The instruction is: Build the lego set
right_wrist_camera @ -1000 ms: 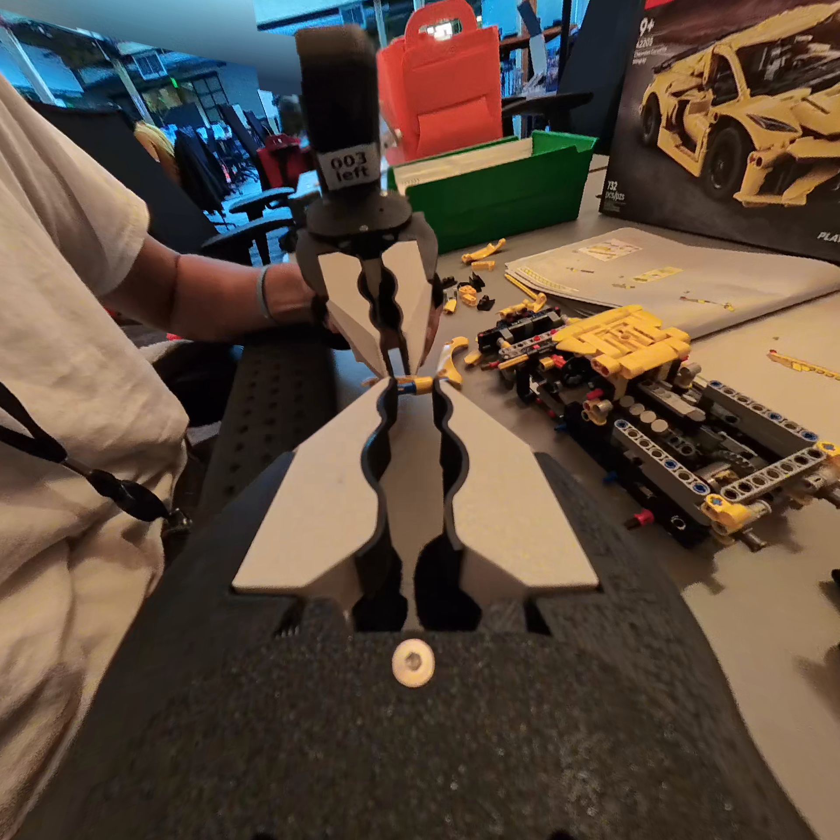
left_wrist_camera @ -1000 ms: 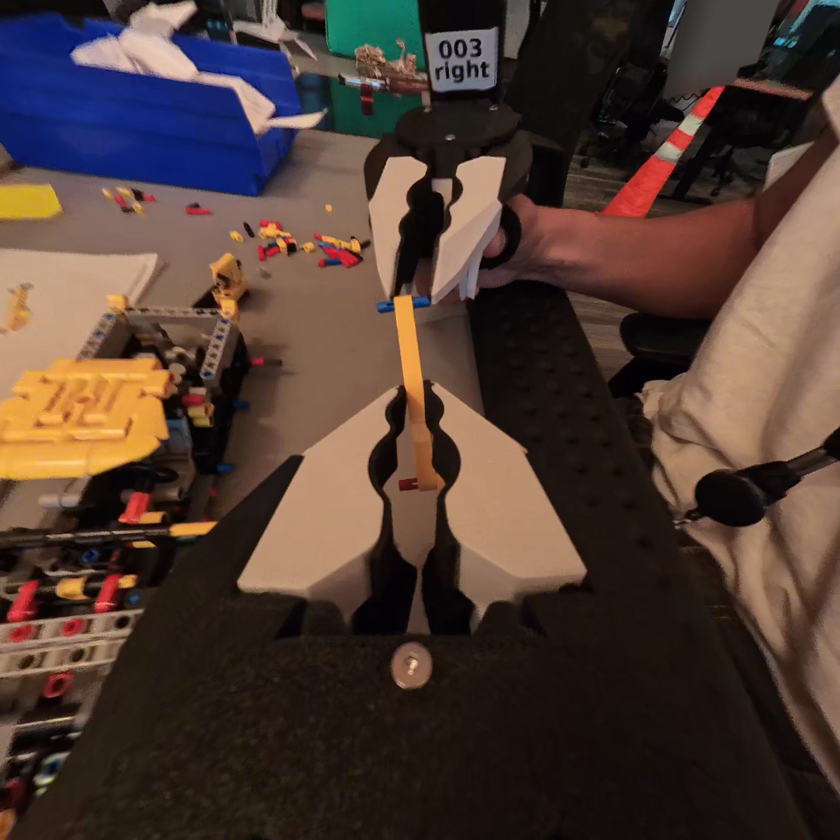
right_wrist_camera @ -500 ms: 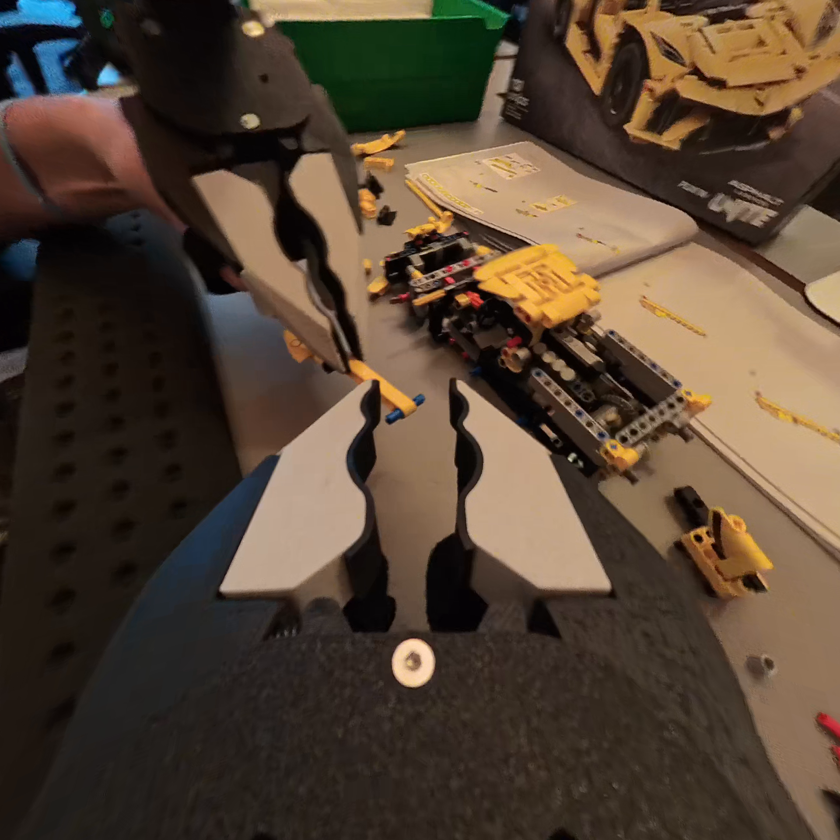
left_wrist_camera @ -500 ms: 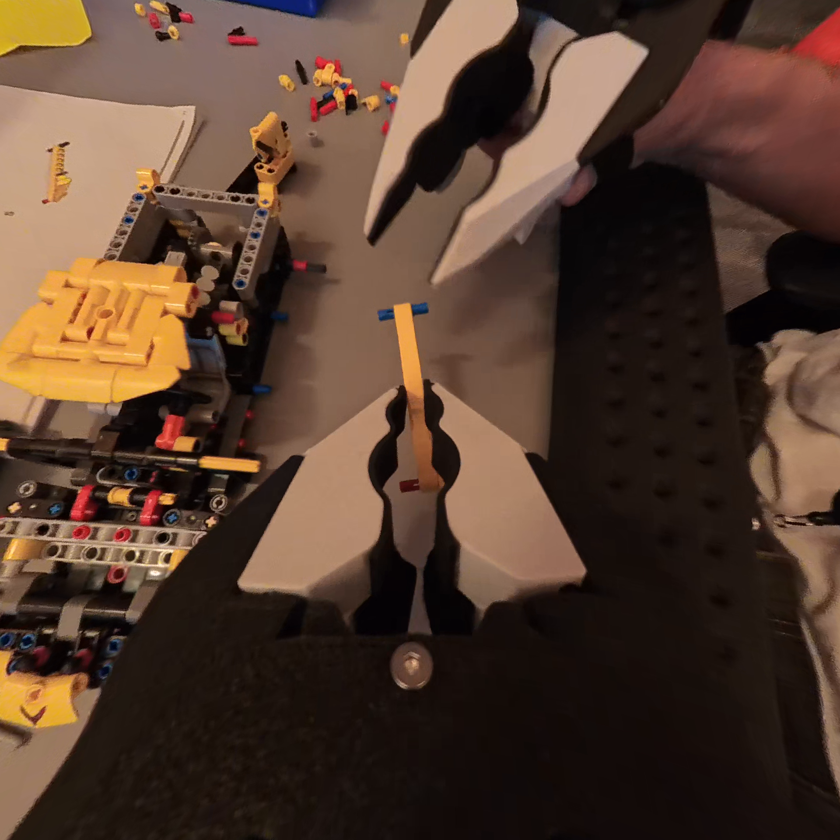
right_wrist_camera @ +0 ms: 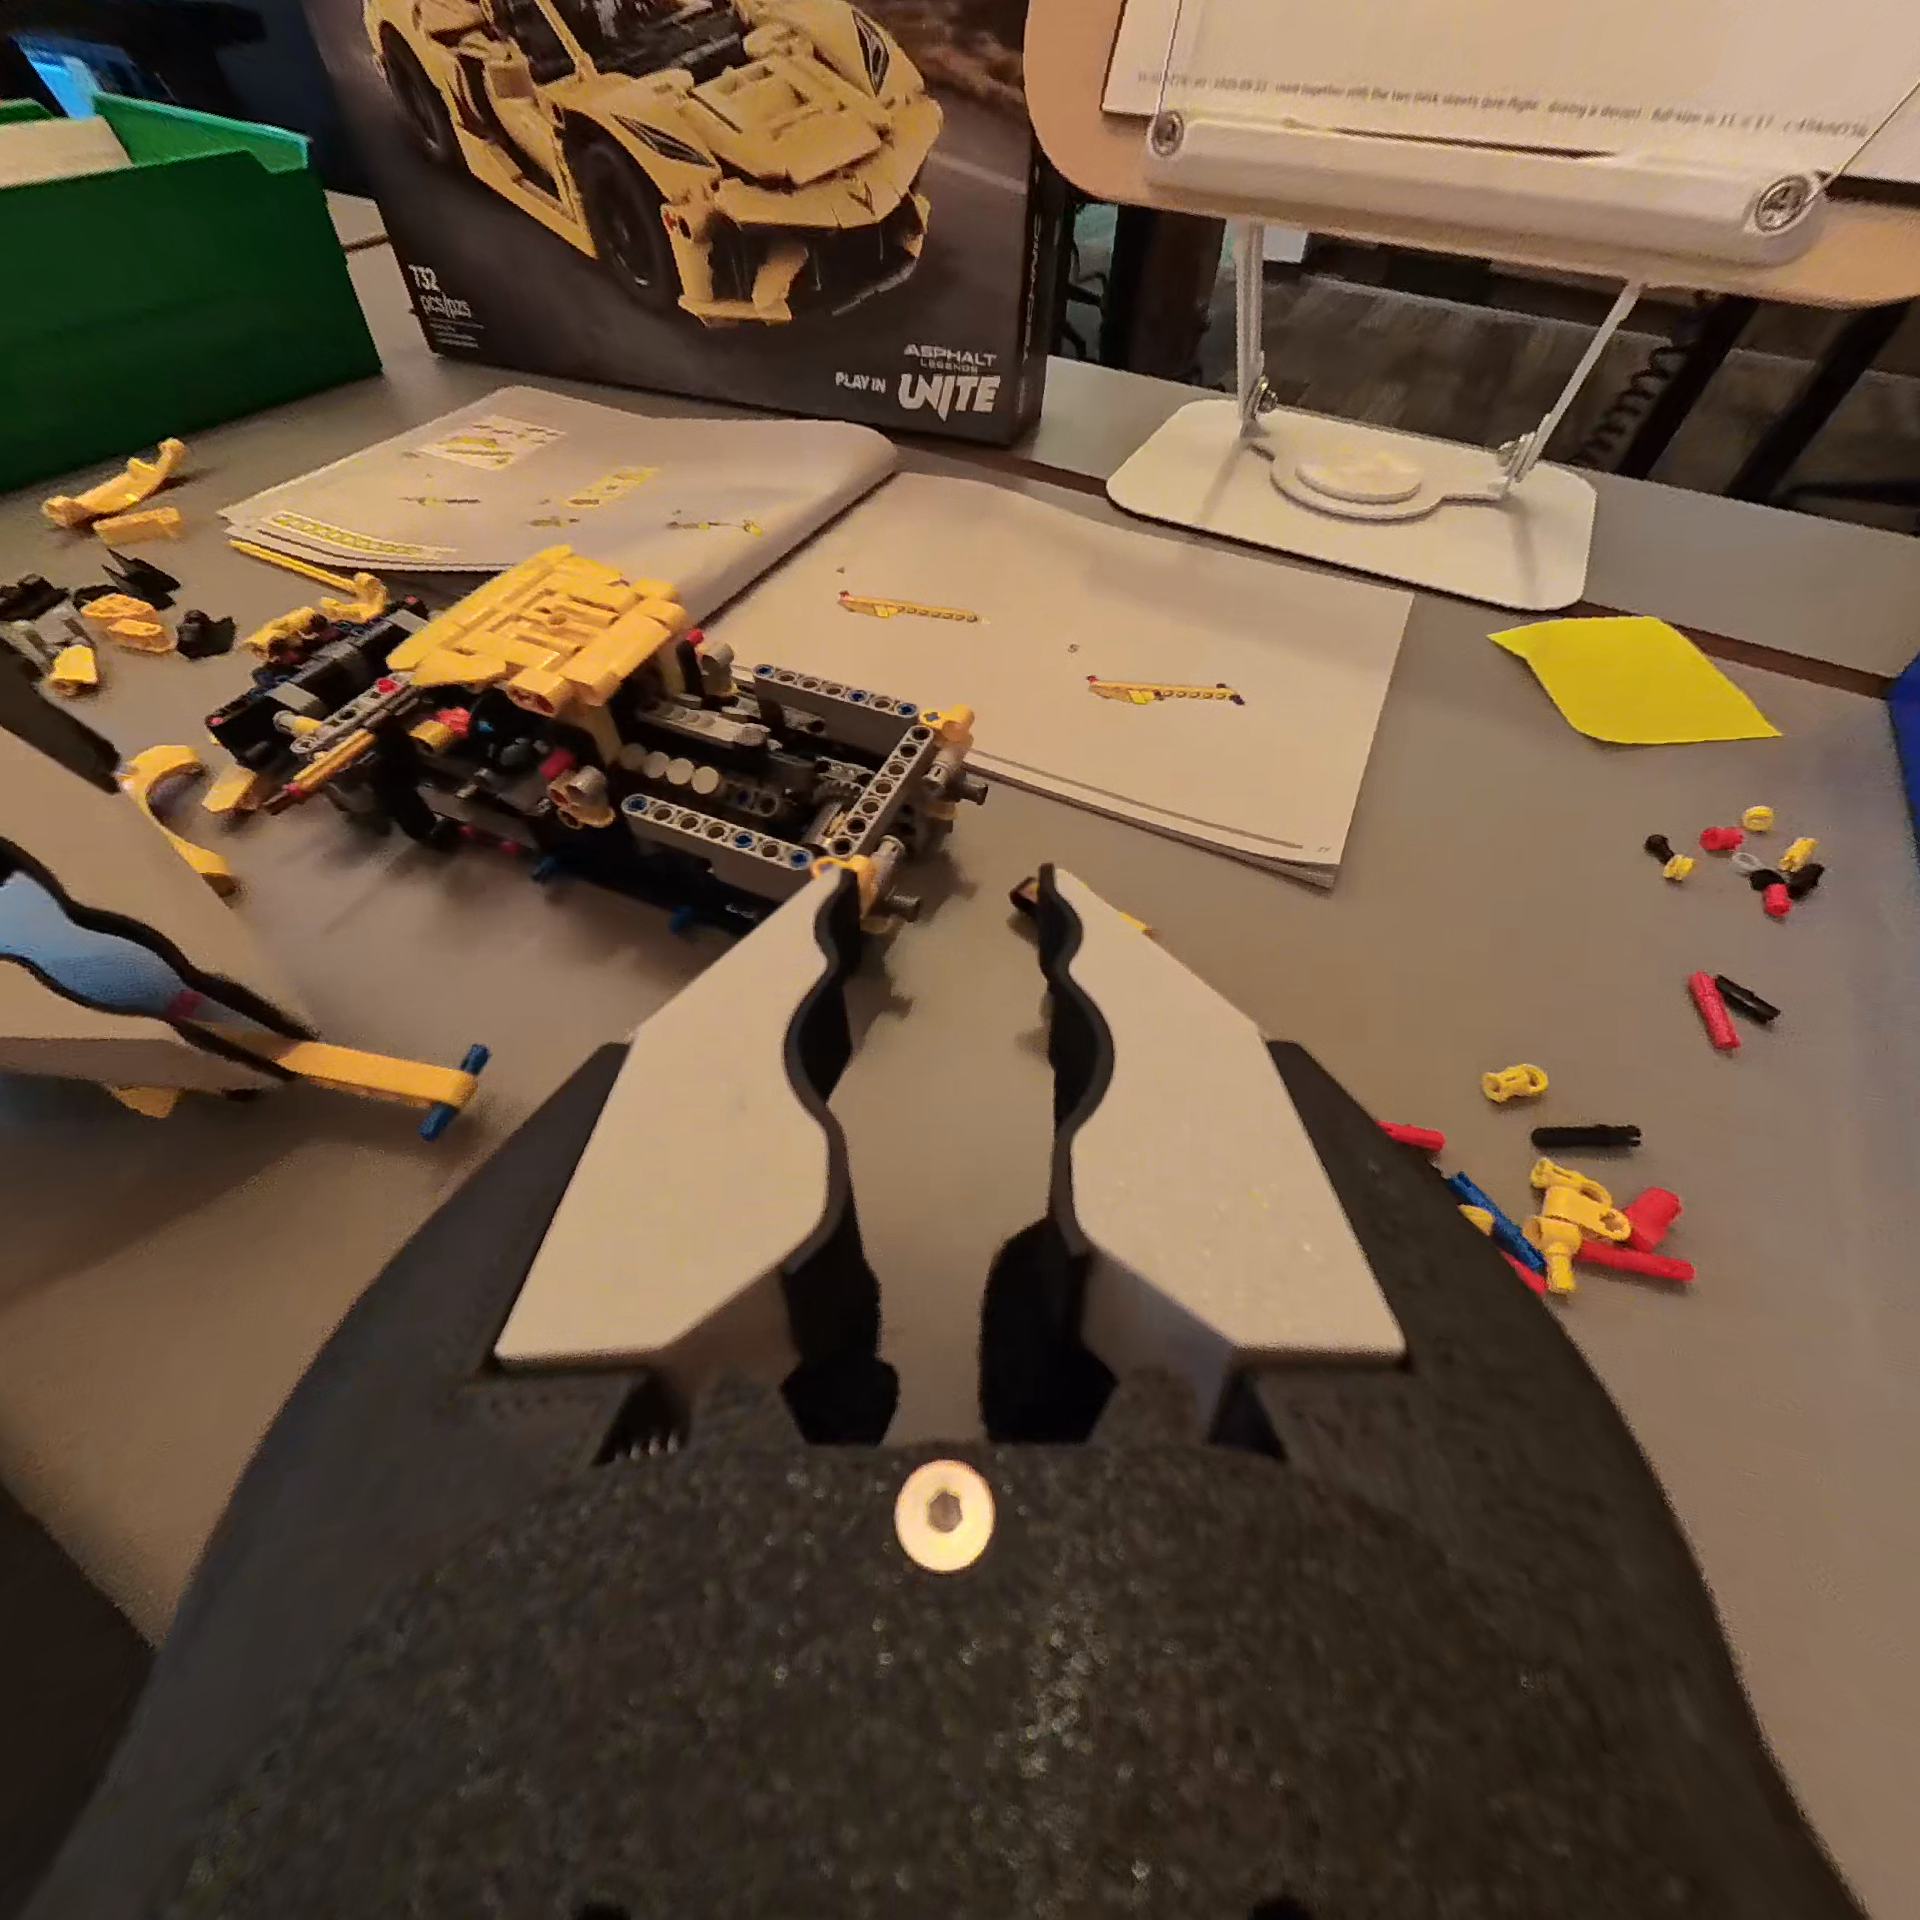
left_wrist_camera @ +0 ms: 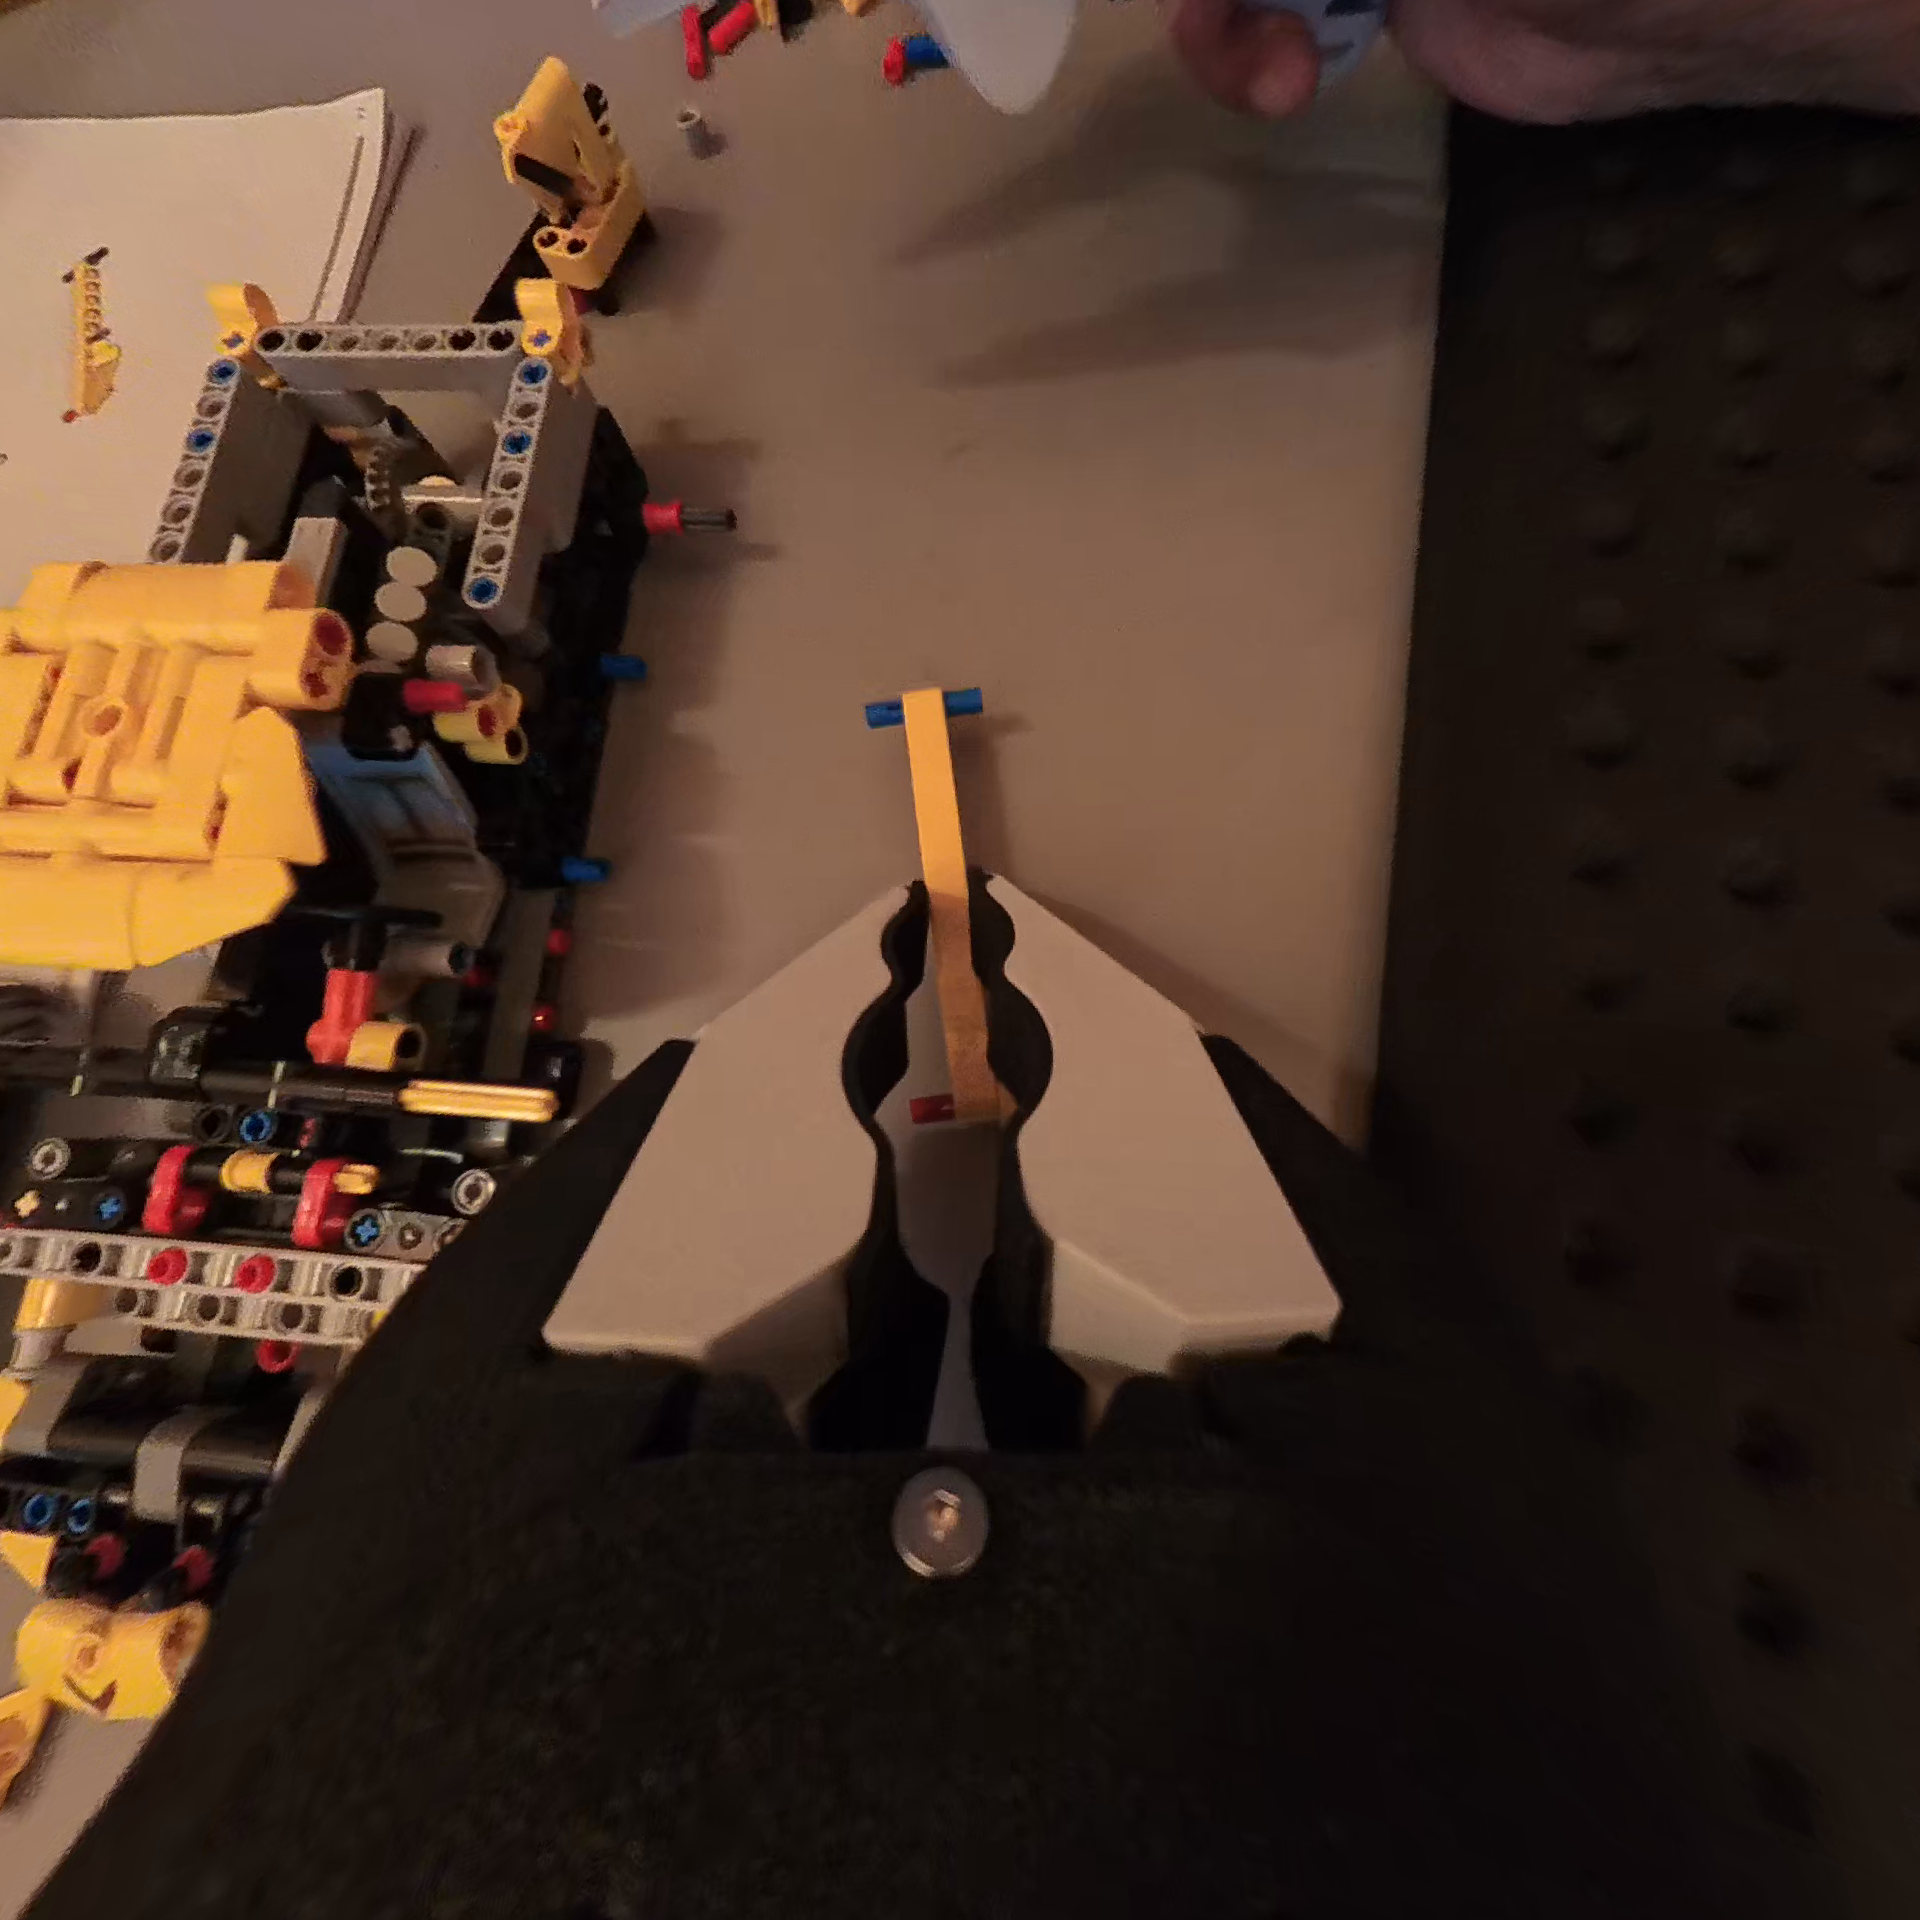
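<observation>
While pinching a long yellow beam [left_wrist_camera: 943, 883], left gripper [left_wrist_camera: 951, 894] sits low in the middle of the left wrist view, jaws squeezed tight on it. Sticks out past the fingertips, over the grey table [left_wrist_camera: 1143, 520], with a blue pin [left_wrist_camera: 923, 709] pushed through the far end and a red pin [left_wrist_camera: 931, 1109] at the near end between the jaws. Shows up again at the left edge of the right wrist view, same beam, same blue pin.

Fills the left side of the left wrist view: half-built lego car [left_wrist_camera: 260, 831], yellow on top, grey holed beams and black parts below, flat on the table. Lies beside the held beam, not touching it. Sits in the middle left of the right wrist view too.

Behind the car, upper middle of the right wrist view: lego box [right_wrist_camera: 707, 208] with a yellow car picture. Open instruction book [right_wrist_camera: 1091, 675] just right of the car. White page stand [right_wrist_camera: 1351, 488] at upper right. Green bin [right_wrist_camera: 156, 291] at upper left.

Right gripper [right_wrist_camera: 940, 888] in the lower middle of its own view, jaws apart, nothing between them, tips near the car's grey frame end.

Scattered at lower right: small loose pins [right_wrist_camera: 1579, 1226], red, yellow, black and blue. Yellow paper scrap [right_wrist_camera: 1631, 681] at right.
</observation>
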`<control>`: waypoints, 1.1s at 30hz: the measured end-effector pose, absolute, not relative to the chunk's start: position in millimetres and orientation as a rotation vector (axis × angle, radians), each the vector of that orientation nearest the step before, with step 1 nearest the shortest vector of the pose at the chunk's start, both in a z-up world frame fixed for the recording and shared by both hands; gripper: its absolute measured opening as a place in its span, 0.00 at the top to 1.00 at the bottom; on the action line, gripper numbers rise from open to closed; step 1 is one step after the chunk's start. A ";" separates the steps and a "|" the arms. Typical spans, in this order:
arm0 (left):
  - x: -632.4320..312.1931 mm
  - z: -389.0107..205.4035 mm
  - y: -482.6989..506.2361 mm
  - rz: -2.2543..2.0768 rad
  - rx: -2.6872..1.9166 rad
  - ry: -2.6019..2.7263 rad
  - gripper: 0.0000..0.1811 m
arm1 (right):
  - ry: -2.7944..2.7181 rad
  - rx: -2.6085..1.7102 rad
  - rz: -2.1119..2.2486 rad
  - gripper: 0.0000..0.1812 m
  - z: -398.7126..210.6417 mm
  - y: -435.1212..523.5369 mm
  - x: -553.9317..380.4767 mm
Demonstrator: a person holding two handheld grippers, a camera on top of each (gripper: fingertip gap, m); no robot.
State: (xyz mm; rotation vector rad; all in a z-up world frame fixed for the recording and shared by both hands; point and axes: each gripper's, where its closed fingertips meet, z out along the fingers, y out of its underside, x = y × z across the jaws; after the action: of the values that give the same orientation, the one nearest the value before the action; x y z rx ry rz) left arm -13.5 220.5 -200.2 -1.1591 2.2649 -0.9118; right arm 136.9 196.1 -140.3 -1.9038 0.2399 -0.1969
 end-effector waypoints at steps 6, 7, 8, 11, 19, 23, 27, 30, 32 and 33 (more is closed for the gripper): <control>-11.2 -208.1 225.0 -0.868 -1.178 2.255 0.96 | 0.252 -1.906 -0.137 0.83 -143.5 197.8 137.7; -10.7 -208.3 226.4 -0.871 -1.189 2.249 0.96 | 0.250 -1.910 -0.127 0.83 -144.5 198.4 136.8; -10.9 -208.6 226.5 -0.883 -1.199 2.249 0.96 | 0.249 -1.917 -0.123 0.83 -145.9 198.9 136.4; -11.6 -208.8 226.8 -0.905 -1.221 2.246 0.96 | 0.234 -1.927 -0.124 0.83 -147.5 200.4 134.4; -11.3 -201.5 226.4 -0.924 -1.216 2.195 0.91 | 0.210 -1.957 -0.136 0.83 -152.3 202.4 131.1; -8.2 -184.1 231.5 -1.055 -1.260 2.089 0.90 | 0.203 -1.956 -0.143 0.83 -152.1 202.5 129.9; -5.1 -181.8 246.8 -1.039 -1.310 2.020 0.90 | 0.193 -1.962 -0.143 0.83 -153.2 203.3 127.8; -0.3 -164.4 255.0 -1.121 -1.331 1.892 0.88 | 0.205 -1.963 -0.157 0.83 -153.4 202.0 129.7; 2.5 -148.0 266.0 -1.213 -1.373 1.766 0.88 | 0.227 -1.960 -0.170 0.83 -153.2 200.0 133.5; 3.5 -141.2 275.0 -1.229 -1.389 1.703 0.88 | 0.239 -1.951 -0.181 0.82 -151.7 198.8 135.7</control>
State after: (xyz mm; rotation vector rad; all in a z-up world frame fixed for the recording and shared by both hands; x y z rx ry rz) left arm 3.5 275.0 -141.2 -1.3888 1.7034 -1.2289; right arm 135.7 198.8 -151.7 -1.9514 0.2388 -0.1811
